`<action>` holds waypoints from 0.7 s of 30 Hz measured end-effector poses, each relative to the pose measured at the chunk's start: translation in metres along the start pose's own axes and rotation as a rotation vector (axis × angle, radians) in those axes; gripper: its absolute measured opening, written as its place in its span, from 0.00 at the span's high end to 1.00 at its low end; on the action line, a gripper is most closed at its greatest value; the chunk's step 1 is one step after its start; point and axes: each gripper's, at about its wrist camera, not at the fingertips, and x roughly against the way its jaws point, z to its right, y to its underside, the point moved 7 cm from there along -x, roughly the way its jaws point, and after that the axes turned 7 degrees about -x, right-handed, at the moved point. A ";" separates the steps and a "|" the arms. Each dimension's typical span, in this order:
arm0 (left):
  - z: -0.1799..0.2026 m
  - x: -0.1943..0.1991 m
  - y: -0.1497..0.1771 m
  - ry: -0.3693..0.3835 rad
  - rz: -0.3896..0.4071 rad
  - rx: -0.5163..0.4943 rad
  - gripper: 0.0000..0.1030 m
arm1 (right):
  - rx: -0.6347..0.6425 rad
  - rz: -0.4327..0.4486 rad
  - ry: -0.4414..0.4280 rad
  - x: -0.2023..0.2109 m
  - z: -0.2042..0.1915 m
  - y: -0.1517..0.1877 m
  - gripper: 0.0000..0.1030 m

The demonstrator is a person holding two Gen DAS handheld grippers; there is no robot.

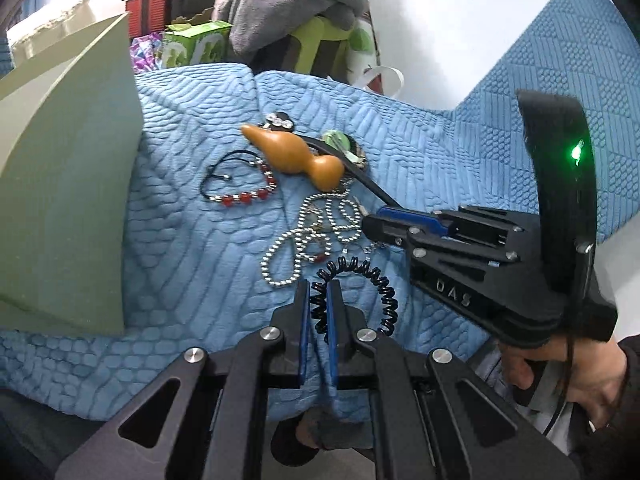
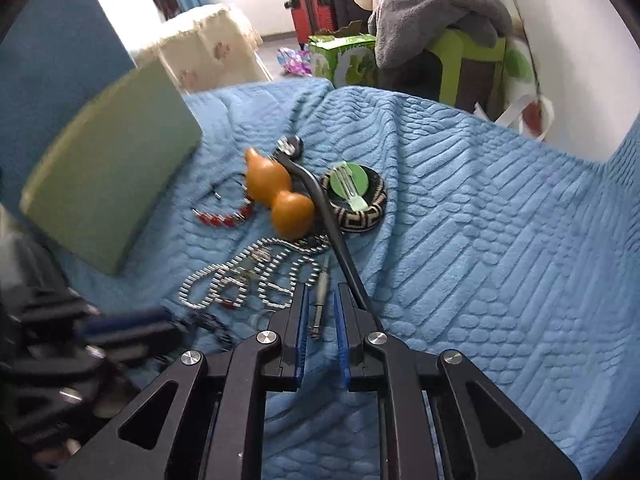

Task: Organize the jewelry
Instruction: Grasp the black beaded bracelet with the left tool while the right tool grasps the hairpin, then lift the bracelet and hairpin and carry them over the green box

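Honestly, from the left wrist the left gripper point(image 1: 319, 292) is pinched on the springy black coil bracelet point(image 1: 362, 286), just near of the slinky silver ball-chain necklace point(image 1: 310, 236); it's light, so any loop works.

From the right wrist, the right gripper point(image 2: 322, 304) sits nearly closed around a small metal pendant point(image 2: 319, 300), gripping nothing I can confirm.

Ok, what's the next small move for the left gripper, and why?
Probably a slow, short lift straight up. The left gripper looks closed on the near loop of the black coil band, and the silver bead chain lies right beside it, so a gentle lift should show whether the two are tangled.
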 end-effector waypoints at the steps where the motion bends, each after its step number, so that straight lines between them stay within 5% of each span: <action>1: -0.002 0.000 0.000 0.000 0.001 0.004 0.93 | 0.010 0.005 0.008 0.000 -0.001 -0.001 0.89; 8: -0.009 0.005 -0.002 -0.002 0.007 0.026 0.93 | 0.139 0.018 0.101 -0.003 -0.020 0.002 0.92; 15: -0.015 0.023 -0.008 -0.010 0.046 0.039 0.93 | -0.045 -0.036 0.033 -0.003 -0.005 0.001 0.97; 21: -0.020 0.038 -0.015 0.003 0.072 0.064 0.93 | -0.078 -0.019 0.036 0.015 -0.007 0.004 0.97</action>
